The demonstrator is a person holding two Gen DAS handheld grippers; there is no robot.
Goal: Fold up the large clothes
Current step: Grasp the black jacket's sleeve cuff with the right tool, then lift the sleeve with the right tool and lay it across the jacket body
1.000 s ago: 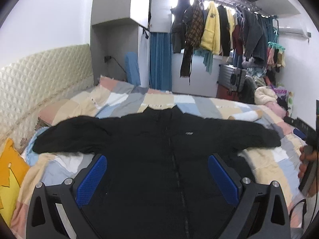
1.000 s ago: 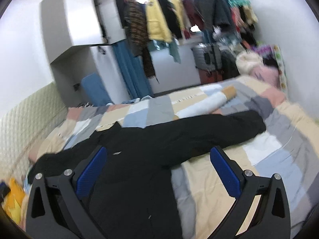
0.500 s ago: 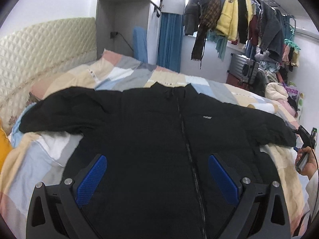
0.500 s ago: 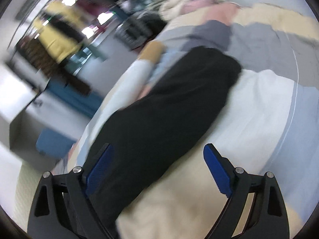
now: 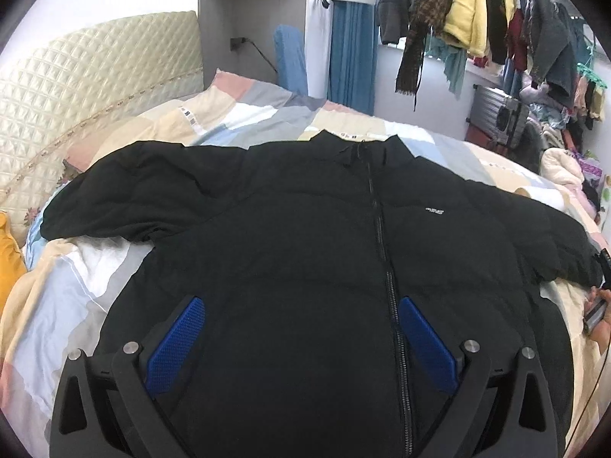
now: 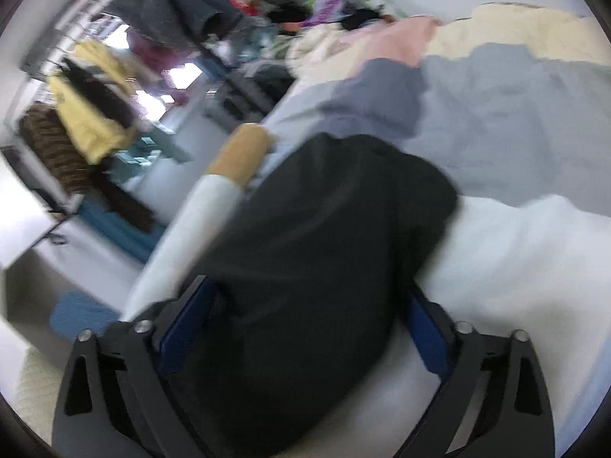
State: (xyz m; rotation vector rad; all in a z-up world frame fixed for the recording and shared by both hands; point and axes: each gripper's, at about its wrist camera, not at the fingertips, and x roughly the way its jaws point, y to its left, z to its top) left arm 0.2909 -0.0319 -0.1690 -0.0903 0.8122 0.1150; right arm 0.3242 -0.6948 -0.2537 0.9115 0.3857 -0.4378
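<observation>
**Black Jacket Spread Flat, Sleeve End Between Open Fingers**

Laid face-up across a patchwork quilt point(image 5: 95, 286): a black puffer jacket point(image 5: 305, 252), zipped shut, both sleeves stretched out to the sides, collar toward the far edge of the bed. Hovering over the lower front panel, the left gripper point(image 5: 301, 334), blue pads spread wide and pinching nothing. Off at the garment's outer end, the right gripper point(image 6: 301, 328), likewise spread, straddling the cuff end of one sleeve point(image 6: 336, 229); picture blurred, so contact between pads and cloth impossible to confirm. Just beside that sleeve, a rolled white-and-tan bolster point(image 6: 214, 206).

Folding apparently not yet begun. Likely trouble from here: thick padded fabric bulging out of a shallow pinch and slipping free once lifted; only the top layer caught, leaving the sleeve twisted instead of folded; quilt gathered up along with the cuff if the fingers close too low; bolster nudged or dragged during the swing across the chest.
</observation>
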